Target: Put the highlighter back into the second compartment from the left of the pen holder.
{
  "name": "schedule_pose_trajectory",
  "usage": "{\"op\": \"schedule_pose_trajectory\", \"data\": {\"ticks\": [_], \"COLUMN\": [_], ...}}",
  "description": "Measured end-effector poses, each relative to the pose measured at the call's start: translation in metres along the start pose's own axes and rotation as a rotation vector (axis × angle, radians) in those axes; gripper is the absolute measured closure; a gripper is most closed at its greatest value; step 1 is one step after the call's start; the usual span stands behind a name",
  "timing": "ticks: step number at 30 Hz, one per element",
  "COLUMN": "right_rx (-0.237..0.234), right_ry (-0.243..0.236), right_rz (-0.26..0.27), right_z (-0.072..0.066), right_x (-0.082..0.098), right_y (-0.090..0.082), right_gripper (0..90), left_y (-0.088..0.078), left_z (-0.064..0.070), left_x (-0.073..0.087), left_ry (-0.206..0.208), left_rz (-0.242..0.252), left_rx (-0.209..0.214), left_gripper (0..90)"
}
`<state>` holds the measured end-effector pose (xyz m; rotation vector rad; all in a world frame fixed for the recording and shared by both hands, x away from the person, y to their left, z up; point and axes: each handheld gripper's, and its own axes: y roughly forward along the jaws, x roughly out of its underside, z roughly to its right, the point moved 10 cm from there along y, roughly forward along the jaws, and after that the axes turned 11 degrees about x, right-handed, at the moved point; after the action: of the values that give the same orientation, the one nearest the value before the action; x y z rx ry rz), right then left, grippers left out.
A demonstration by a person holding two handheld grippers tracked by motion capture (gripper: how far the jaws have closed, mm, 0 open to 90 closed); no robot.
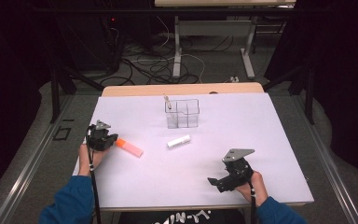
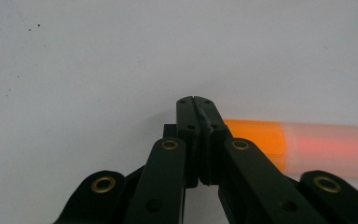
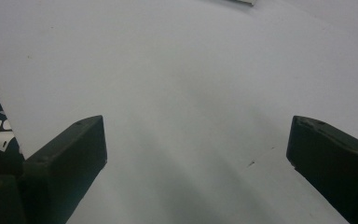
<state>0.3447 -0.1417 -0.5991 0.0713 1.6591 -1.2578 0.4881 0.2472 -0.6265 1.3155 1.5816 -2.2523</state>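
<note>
Orange marker point(image 1: 129, 147) lies flat on the white table point(image 1: 261, 140), toward the person's left, its bright orange cap end pointing at the left gripper point(image 1: 112, 139) and its paler barrel running away to the right and slightly nearer the person. In the left gripper view the marker point(image 2: 303, 144) sits just beside the closed jaws, on their right flank, with the orange cap right against the side of the jaw. The jaws there are pressed together tip to tip with nothing between them, so the left gripper point(image 2: 195, 103) is clenched on air and the marker is not grasped; whether the jaw actually touches the cap is hard to tell from this angle.

Nearest the person, the right gripper point(image 1: 214, 182) rests low at the front right of the table, well apart from the marker. Its own view shows both jaws spread wide over bare white surface, released and holding nothing.

Farther out, a small white cylinder point(image 1: 179, 141) lies near the middle of the table. Beyond it stands a clear divided organizer point(image 1: 182, 113), with a thin stick point(image 1: 168, 103) leaning in its left compartment.
</note>
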Motion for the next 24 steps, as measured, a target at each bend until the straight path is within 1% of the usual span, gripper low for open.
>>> {"op": "schedule_pose_trajectory", "data": {"ticks": [1,5,8,9,11,12,15,16,18,19,20,21,22,24], "right_rx": [-0.001,-0.001,0.001,0.001,0.001,-0.001,-0.001,-0.001,0.000,-0.001,-0.001,0.000,-0.001,0.000], "right_ry": [-0.002,-0.003,0.000,0.000,-0.002,-0.003,-0.002,-0.001,-0.001,-0.001,-0.001,-0.001,-0.002,-0.002], "right_rz": [-0.001,-0.001,0.000,0.000,-0.002,-0.002,-0.001,-0.002,-0.002,-0.002,-0.002,-0.002,-0.002,-0.002], "right_z": [0.000,0.000,0.000,0.000,0.000,0.000,0.000,0.000,0.000,0.000,0.000,0.000,0.000,0.000], "right_x": [0.000,0.000,0.000,0.000,0.000,0.000,0.000,0.000,0.000,0.000,0.000,0.000,0.000,0.000], "right_y": [0.000,0.000,0.000,0.000,0.000,0.000,0.000,0.000,-0.001,0.000,0.000,-0.001,0.000,0.000], "right_gripper": [4.5,4.5,4.5,4.5,4.6,4.6,4.6,4.6,4.6,4.6,4.6,4.6,4.6,4.6], "left_y": [0.000,0.003,0.003,0.004,0.004,0.005,0.007,0.006,0.007,0.007,0.008,0.008,0.009,0.009], "left_z": [0.000,0.001,0.005,0.006,0.009,0.012,0.018,0.018,0.022,0.023,0.026,0.026,0.029,0.031], "left_x": [0.001,0.001,0.001,0.000,0.001,0.000,-0.001,0.000,-0.001,-0.001,-0.001,-0.001,-0.001,-0.001], "left_ry": [0.001,-0.002,-0.004,-0.003,-0.006,-0.002,0.010,0.013,0.020,0.014,0.020,0.028,0.019,0.027], "left_rz": [-0.008,-0.004,-0.010,-0.005,-0.014,-0.010,-0.009,-0.019,-0.018,-0.018,-0.017,-0.018,-0.022,-0.026], "left_rx": [-0.002,0.020,0.034,0.043,0.052,0.063,0.080,0.076,0.091,0.091,0.105,0.101,0.110,0.117], "left_gripper": [90.0,90.0,90.0,90.0,90.0,90.0,90.0,90.0,90.0,90.0,90.0,90.0,90.0,90.0]}}
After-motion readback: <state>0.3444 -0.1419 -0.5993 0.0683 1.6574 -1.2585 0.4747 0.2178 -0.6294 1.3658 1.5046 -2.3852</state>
